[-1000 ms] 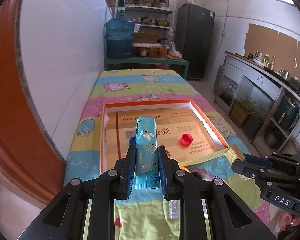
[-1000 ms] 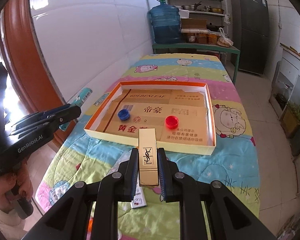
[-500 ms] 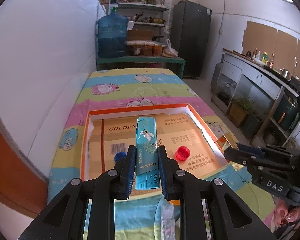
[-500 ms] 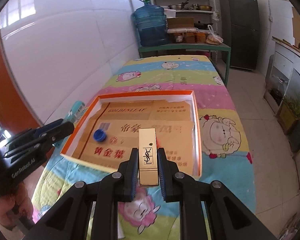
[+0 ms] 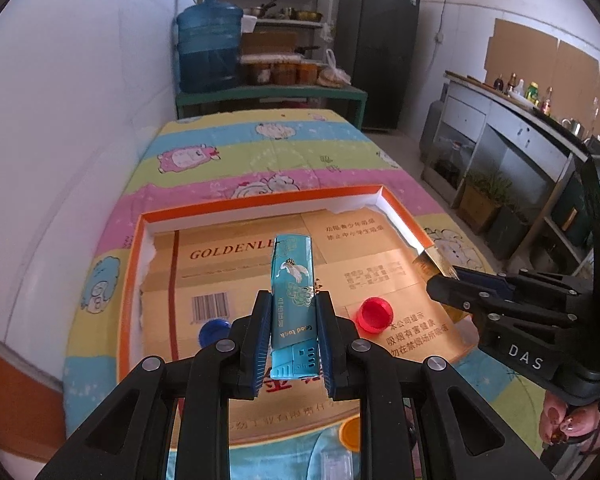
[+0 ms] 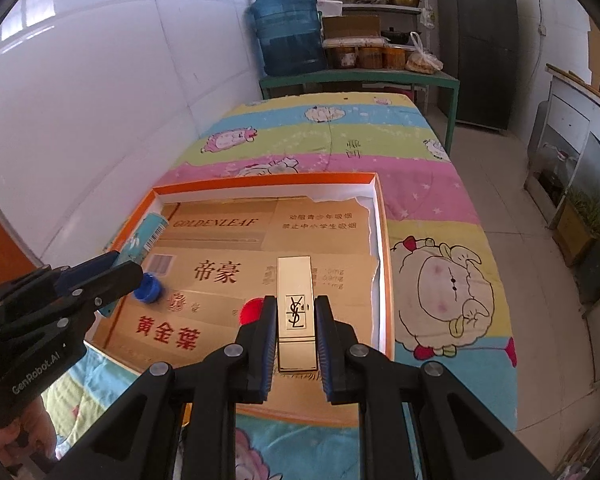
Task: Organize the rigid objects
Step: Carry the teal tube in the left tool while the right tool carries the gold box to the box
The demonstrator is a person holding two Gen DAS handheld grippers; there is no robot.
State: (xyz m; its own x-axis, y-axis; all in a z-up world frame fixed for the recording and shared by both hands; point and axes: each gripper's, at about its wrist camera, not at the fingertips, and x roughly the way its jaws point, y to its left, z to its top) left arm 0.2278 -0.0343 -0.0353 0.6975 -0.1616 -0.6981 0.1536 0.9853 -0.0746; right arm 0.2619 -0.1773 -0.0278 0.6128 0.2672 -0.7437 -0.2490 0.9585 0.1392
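Between the left gripper's (image 5: 293,328) jaws sits a slim teal carton (image 5: 292,300), glossy card printed with a crane, clamped by its long sides and held in the air over the orange-rimmed tray (image 5: 256,200). The right gripper (image 6: 296,330) likewise clenches a gold lipstick case (image 6: 295,312), a smooth metallic bar with a monogram, poised above the tray's near right part. Both items look ready for setting down: I judge the next move is lowering each onto the flattened brown cardboard lining, clear of the caps, then letting go. Beyond and left of the left jaws lies a blue bottle cap (image 5: 212,330), to their right a red bottle cap (image 5: 375,314), both ridged plastic. Under all spreads a soft cartoon-print cloth (image 6: 332,136).
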